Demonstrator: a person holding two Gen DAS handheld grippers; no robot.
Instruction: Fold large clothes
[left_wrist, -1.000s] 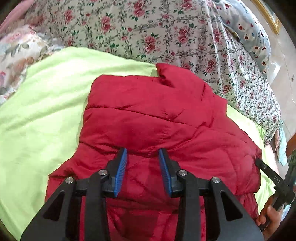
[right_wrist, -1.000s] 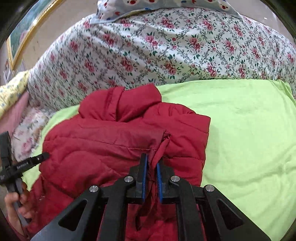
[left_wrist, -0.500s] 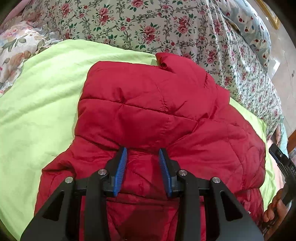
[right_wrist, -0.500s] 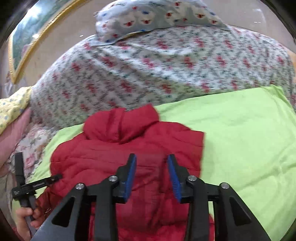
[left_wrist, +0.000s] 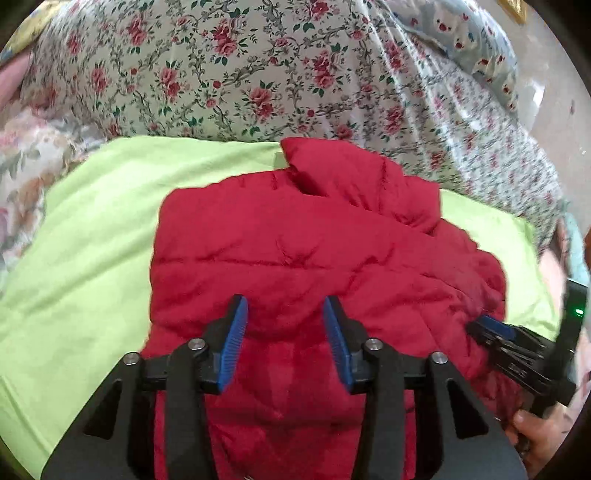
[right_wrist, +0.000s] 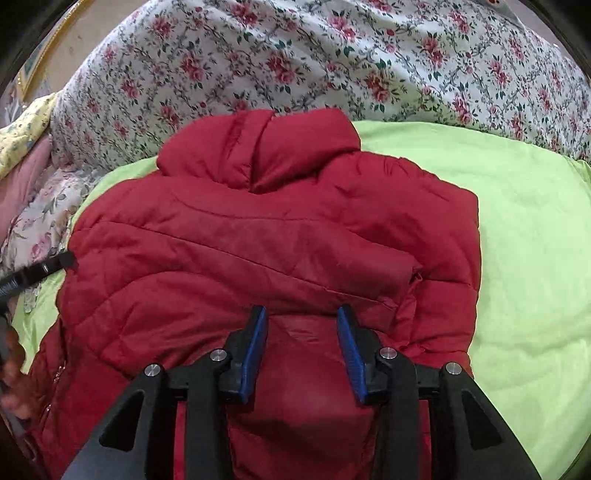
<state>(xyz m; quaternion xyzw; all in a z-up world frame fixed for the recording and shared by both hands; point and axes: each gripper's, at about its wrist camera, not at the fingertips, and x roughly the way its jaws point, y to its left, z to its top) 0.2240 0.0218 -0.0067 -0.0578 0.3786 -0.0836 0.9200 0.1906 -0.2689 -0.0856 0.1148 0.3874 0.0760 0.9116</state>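
Note:
A red quilted puffer jacket (left_wrist: 295, 251) lies on a lime green sheet (left_wrist: 81, 258), collar toward the far side, sleeves folded over its body. It also shows in the right wrist view (right_wrist: 258, 240). My left gripper (left_wrist: 284, 314) is open and empty, hovering over the jacket's near part. My right gripper (right_wrist: 301, 321) is open and empty over the folded sleeve edge. The right gripper also shows at the right edge of the left wrist view (left_wrist: 517, 350). The left gripper's finger tip (right_wrist: 44, 267) shows at the left edge of the right wrist view.
A floral bedspread (left_wrist: 258, 74) rises behind the green sheet (right_wrist: 517, 240). A light blue patterned pillow (left_wrist: 472, 37) lies at the far right. A yellow cloth (right_wrist: 26, 125) and pink fabric (right_wrist: 22, 177) sit at the left.
My right gripper let go of the jacket fabric it pinched and opened. Both grippers drew back a little from the jacket, which now lies flatter.

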